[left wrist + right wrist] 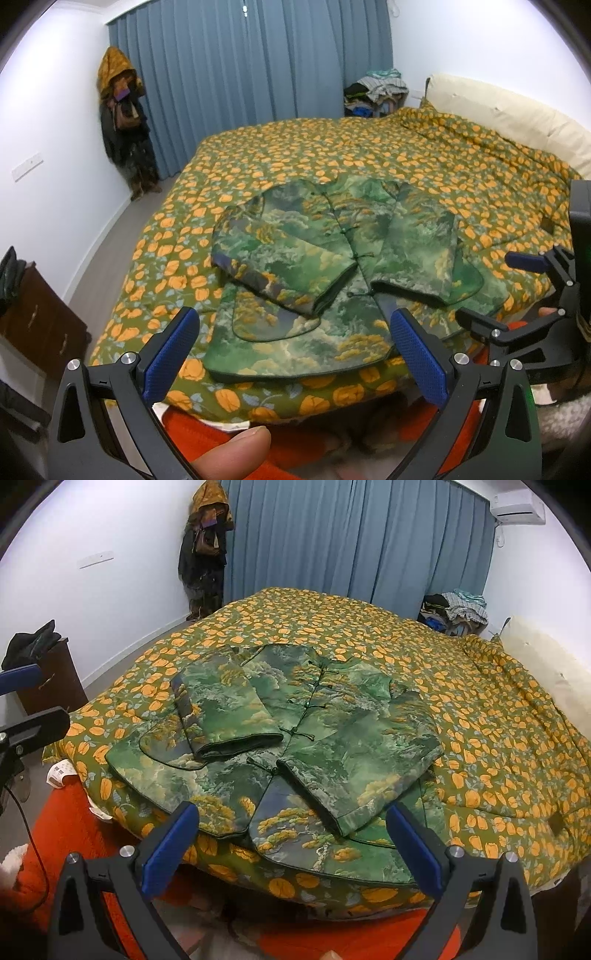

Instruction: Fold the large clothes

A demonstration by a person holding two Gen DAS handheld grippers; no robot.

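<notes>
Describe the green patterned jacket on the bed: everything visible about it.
The jacket lies flat, front up, near the foot edge of the bed's orange-leaf quilt. It looks like thick, slightly glossy woven fabric printed with green landscape, pale clouds and yellow trees, edged in dark piping. A row of dark knot buttons closes the centre front. Both sleeves are folded inward across the chest, cuffs toward the hem. Only the quilt touches it; both grippers, the left and the right, hover open in front of the hem.

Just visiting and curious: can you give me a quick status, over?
Left tool open, right tool open, both empty. Green jacket flat on the bed, both sleeves folded in. Nothing in the way.
</notes>
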